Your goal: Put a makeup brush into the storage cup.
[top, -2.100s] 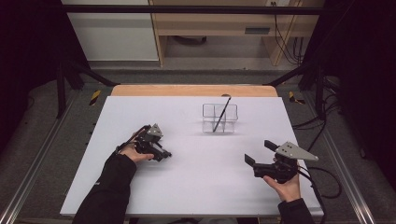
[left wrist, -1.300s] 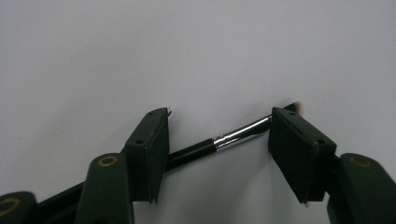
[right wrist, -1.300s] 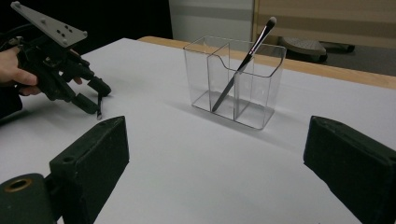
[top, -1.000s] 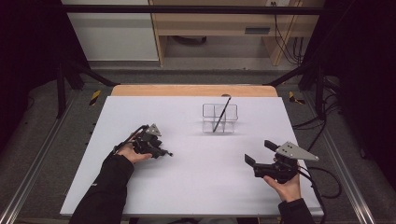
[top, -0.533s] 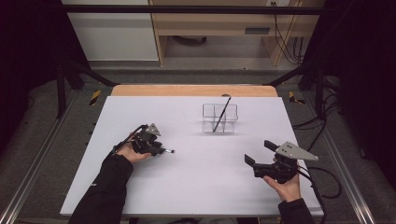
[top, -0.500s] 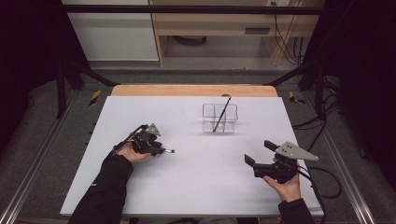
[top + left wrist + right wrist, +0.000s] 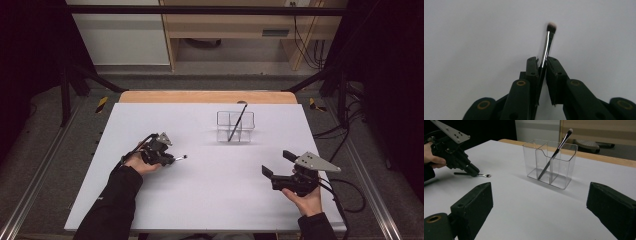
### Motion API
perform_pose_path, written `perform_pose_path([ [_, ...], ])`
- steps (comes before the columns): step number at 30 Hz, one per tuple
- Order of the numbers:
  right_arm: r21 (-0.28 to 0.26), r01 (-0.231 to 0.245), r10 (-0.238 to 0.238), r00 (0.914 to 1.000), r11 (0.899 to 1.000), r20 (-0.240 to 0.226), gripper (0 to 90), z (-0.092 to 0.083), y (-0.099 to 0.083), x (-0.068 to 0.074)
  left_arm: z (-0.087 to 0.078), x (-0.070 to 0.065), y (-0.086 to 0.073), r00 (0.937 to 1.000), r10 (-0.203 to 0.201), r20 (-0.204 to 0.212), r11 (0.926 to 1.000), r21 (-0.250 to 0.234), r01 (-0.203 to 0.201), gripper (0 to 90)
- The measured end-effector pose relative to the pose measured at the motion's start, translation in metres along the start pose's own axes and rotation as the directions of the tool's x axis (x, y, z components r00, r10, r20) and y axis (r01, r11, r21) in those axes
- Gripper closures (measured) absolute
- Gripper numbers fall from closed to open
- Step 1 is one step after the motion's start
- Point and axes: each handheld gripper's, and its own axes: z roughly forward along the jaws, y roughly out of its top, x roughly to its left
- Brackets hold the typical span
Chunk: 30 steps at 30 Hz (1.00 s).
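Step in hand: left gripper, jaws just closing, pinches small makeup brush lying on table at 9 o'clock. Right gripper wide, idle. Next, likely: lift, stand in clear organizer at 12 o'clock.

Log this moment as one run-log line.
left gripper: just closed, shut on small brush, low over white table | right gripper: open, idle | clear organizer: one long brush leaning inside

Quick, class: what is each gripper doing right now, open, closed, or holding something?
Left gripper: jaws have just closed on the small makeup brush, which lies on the table.
Right gripper: open, holding nothing.
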Motion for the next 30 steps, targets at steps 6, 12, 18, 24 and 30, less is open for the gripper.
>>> perform_pose_path([
  [6, 0.001, 0.001, -0.001, 1.0000, 1.000, -0.001, 7.0, 0.000, 0.000, 0.000, -0.001, 0.000, 0.001, 1.0000, -0.007, 0.002, 0.9999, 0.014, 0.007, 82.9],
  [12, 0.001, 0.000, 0.000, 1.0000, 1.000, -0.002, 7.0, 0.000, 0.000, 0.000, -0.001, 0.000, 0.003, 0.9997, -0.008, 0.021, 0.9995, 0.031, 0.007, 78.2],
  [18, 0.004, 0.000, 0.000, 1.0000, 1.000, -0.003, 7.1, 0.000, 0.000, 0.000, -0.006, 0.000, 0.008, 0.9997, -0.003, -0.026, 0.9990, 0.043, 0.005, 60.8],
  [24, 0.003, -0.001, 0.001, 1.0000, 1.000, -0.004, 7.2, 0.000, 0.000, 0.000, -0.012, 0.002, 0.010, 0.9999, 0.002, -0.012, 0.9969, 0.078, -0.001, 50.0],
  [30, 0.005, -0.002, 0.002, 1.0000, 1.000, -0.005, 7.2, 0.001, 0.000, 0.000, -0.011, -0.001, 0.013, 0.9998, -0.001, -0.019, 0.9895, 0.144, 0.004, 43.9],
])
